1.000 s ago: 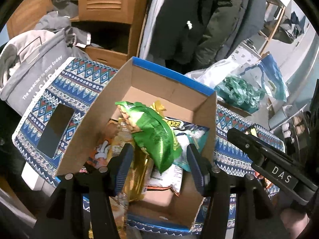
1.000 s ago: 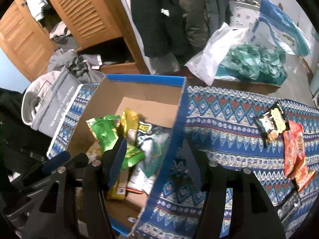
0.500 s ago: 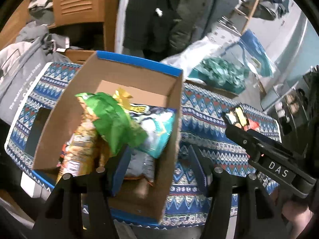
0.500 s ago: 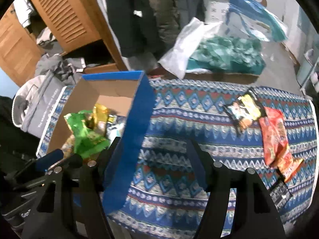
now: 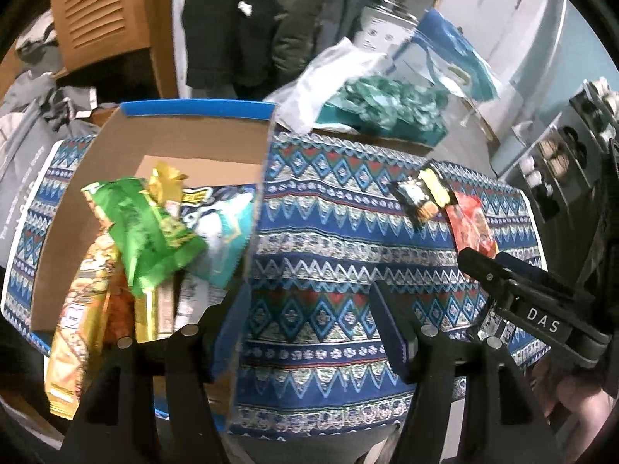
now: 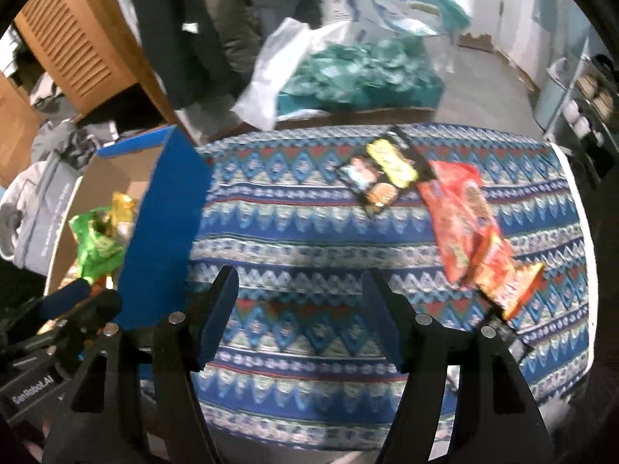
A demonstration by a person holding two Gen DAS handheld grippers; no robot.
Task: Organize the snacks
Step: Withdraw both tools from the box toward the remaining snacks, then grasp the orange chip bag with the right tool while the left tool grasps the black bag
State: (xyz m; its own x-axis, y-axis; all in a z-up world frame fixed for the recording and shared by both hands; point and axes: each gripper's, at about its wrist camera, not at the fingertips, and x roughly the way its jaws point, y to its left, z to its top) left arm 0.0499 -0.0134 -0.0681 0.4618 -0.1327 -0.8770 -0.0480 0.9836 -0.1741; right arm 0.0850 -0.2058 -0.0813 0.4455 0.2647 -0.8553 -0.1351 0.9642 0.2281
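Observation:
A cardboard box with a blue rim (image 5: 193, 110) stands on the left of the patterned tablecloth (image 5: 329, 232). It holds a green bag (image 5: 147, 232), a teal-and-white bag (image 5: 224, 224) and a yellow-orange bag (image 5: 81, 317). My left gripper (image 5: 309, 297) hangs over the cloth just right of the box wall, jaws opening, nothing between them. My right gripper (image 6: 300, 282) is open over bare cloth. On the cloth's far right lie a black-and-yellow pack (image 6: 381, 174), a red pack (image 6: 460, 216) and an orange pack (image 6: 503, 278).
Behind the table a white plastic bag with teal stuff (image 5: 379, 104) lies on a carton. Dark coats (image 5: 232, 19) hang beside a louvred wooden cabinet (image 5: 104, 19). A grey bag (image 6: 35, 208) sits left of the box. A shelf with jars (image 5: 561, 154) stands at the right.
Both grippers have swung right, from above the box to over the cloth, and their jaws stand wider. The green bag stays in the box, now left of the left fingers.

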